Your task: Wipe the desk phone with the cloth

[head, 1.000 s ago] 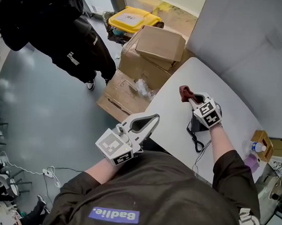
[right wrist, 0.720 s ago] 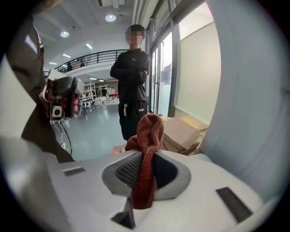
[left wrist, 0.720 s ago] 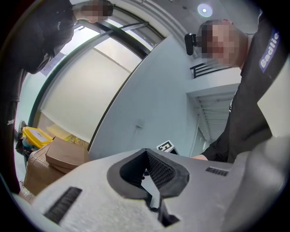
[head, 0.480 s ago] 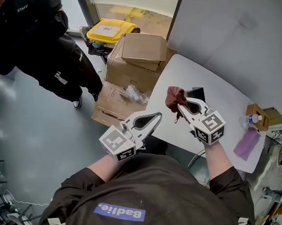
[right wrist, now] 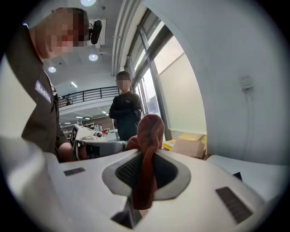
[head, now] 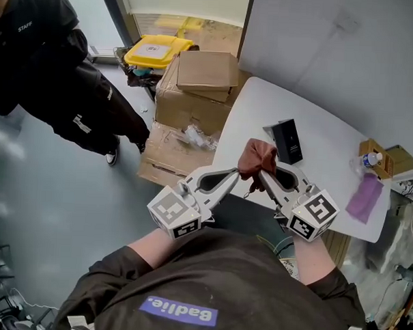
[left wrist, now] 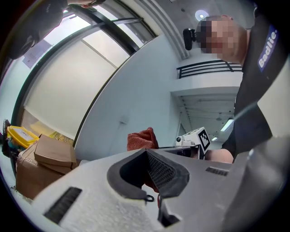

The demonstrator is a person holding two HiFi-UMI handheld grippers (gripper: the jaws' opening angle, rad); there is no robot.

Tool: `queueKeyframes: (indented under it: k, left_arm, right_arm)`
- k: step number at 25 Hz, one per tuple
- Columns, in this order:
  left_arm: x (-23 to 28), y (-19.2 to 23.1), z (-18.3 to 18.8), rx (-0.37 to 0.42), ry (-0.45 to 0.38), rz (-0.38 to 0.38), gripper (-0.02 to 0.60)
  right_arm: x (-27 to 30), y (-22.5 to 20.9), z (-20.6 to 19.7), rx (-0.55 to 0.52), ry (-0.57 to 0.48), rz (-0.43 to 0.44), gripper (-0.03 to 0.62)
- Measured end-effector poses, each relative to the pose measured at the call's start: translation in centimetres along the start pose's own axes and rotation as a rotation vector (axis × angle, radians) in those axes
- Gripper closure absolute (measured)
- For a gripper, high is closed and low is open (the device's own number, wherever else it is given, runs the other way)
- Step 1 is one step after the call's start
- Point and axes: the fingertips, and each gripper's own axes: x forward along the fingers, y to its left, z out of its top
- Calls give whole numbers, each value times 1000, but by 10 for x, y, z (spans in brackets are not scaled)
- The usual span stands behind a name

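Drooping from the right gripper's (head: 261, 170) clenched jaws, the cloth (head: 256, 155) is looking soft and light, best pinched at its bunched fold; the left gripper (head: 228, 174) is hovering closed, empty.

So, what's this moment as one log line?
right gripper: shut on cloth | left gripper: shut, beside cloth | desk phone: on table, untouched

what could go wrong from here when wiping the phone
The cloth is bunched in the right gripper, off the table and away from the desk phone; only a narrow fold is pinched, so it may slip out when rubbed. The left gripper is shut and empty, so nothing steadies the phone; wiping could shove it.
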Motion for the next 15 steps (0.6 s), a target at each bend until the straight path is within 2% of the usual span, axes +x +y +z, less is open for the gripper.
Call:
queueKeyframes:
  k: [6,10,15]
  left_arm:
    - [-7,-52,-13,22,50,23,577]
    - [3,-93,-31,4,76,29,577]
    - [4,-134,-53,7,123,34,577]
  right_arm:
    - [-47,29,-6,-13,-60,43,545]
    - [-88,39,-20,-29,-94,36,545]
    - [-128,45,-40,3,-132,15,545]
